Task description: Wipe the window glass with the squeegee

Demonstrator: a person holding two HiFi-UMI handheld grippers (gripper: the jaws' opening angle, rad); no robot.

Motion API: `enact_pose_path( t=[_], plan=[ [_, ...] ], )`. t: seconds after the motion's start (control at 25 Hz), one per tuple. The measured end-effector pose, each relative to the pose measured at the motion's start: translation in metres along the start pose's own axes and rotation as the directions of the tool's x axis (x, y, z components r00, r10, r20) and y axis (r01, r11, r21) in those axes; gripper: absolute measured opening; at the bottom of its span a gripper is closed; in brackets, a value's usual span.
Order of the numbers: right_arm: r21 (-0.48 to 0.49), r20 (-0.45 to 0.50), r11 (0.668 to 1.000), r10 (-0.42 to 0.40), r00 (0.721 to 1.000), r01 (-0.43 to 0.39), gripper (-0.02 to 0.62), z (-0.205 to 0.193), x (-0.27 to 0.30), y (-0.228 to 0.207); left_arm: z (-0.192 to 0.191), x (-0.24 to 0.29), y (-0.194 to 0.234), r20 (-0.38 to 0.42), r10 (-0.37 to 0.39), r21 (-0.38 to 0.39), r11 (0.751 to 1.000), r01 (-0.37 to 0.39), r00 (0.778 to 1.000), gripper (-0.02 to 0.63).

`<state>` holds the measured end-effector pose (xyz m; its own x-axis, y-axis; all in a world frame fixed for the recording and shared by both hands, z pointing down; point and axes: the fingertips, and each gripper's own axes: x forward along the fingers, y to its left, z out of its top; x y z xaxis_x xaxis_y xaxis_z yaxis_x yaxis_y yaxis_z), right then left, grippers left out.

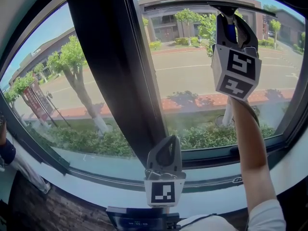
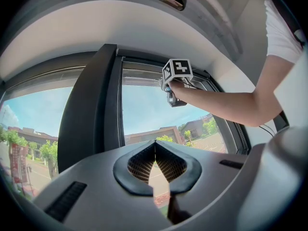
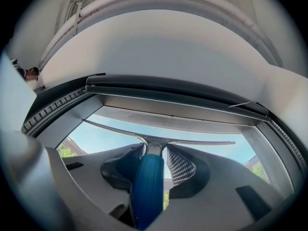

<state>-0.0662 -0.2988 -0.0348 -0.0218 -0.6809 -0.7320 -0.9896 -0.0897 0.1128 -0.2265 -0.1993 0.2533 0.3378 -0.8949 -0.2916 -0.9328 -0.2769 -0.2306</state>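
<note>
- Squeegee (image 3: 147,186): sat high up to the right of the window post (image 1: 108,57), with the blade stretched level along the top of the window glass (image 1: 192,81).
- Left pane (image 1: 57,81): lay left of the post, and showed trees and a street beyond.
- Left gripper (image 1: 168,141): hung low at the foot of the post, fingers pressed together tip to tip with nothing between them.
- Right gripper (image 1: 232,19): reached up right of the post, fingers clamped on the squeegee's blue handle.
</note>
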Motion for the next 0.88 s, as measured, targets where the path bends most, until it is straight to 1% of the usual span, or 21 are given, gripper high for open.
enact_pose_path(
  t=[0.52, 0.88],
  plan=[
    [-0.011, -0.029, 1.0, 0.014, 0.999, -0.014, 0.15, -0.014, -0.019, 0.005, 0.002, -0.005, -0.001, -0.01, -0.005, -0.007, 1.0, 0.005, 1.0, 0.003],
    [-0.006, -0.048, 1.0, 0.018, 0.999, -0.019, 0.15, -0.025, -0.03, 0.008, 0.002, -0.01, 0.001, -0.027, 0.004, -0.024, 1.0, -0.005, 1.0, 0.003]
  ],
)
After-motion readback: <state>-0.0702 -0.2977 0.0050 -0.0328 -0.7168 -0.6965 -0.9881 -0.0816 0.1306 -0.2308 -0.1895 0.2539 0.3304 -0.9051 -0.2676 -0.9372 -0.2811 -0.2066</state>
